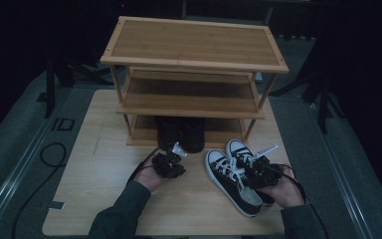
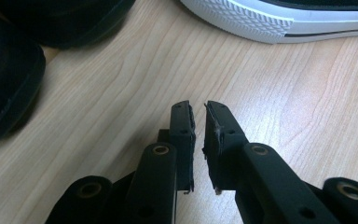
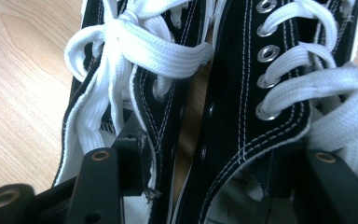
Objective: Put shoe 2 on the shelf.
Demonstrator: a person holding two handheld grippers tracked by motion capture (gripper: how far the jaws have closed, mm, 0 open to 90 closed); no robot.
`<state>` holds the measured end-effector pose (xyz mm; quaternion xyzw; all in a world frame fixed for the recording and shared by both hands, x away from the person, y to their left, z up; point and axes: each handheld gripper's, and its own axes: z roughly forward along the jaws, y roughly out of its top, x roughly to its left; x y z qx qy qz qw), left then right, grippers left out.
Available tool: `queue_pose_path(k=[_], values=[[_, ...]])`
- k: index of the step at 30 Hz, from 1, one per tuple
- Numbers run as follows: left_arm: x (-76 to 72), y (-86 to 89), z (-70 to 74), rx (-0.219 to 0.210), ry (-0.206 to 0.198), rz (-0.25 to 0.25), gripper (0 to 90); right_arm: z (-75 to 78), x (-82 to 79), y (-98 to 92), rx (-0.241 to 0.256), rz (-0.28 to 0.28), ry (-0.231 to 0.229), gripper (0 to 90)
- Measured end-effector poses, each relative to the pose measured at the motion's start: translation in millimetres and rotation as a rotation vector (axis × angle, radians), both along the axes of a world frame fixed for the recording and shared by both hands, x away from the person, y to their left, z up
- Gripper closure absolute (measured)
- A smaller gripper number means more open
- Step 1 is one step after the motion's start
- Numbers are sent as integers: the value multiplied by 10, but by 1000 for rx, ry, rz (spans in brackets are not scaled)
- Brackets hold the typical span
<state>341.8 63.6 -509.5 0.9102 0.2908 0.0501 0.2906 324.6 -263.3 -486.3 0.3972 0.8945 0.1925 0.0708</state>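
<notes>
Sneakers [image 3: 205, 93] pinched together at their inner collars by your right gripper [image 3: 205, 182], high view adding bamboo rack [image 1: 194, 50], left gripper [image 2: 199, 116] nearly clenched, empty.

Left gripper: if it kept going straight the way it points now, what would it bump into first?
Probably the bare table. The left gripper tilts down at the wood just ahead of its nearly closed fingers. Beyond that lie the sneaker's white sole and the black shoes, though depth is hard to judge.
</notes>
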Motion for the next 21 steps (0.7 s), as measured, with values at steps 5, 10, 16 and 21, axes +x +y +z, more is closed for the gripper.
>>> queue_pose_path(k=[5, 10, 16, 21], values=[[-6, 11, 11, -4, -4, -1, 816, -33, 16, 46, -12, 0, 9, 484], [-9, 35, 15, -6, -3, 1, 815, -93, 33, 102, -39, -16, -5, 531], [-15, 39, -5, -11, 3, 5, 814, -102, 32, 113, -44, -26, -16, 546], [-17, 27, -22, -13, 7, 3, 813, -101, 30, 129, -60, -20, -26, 622]])
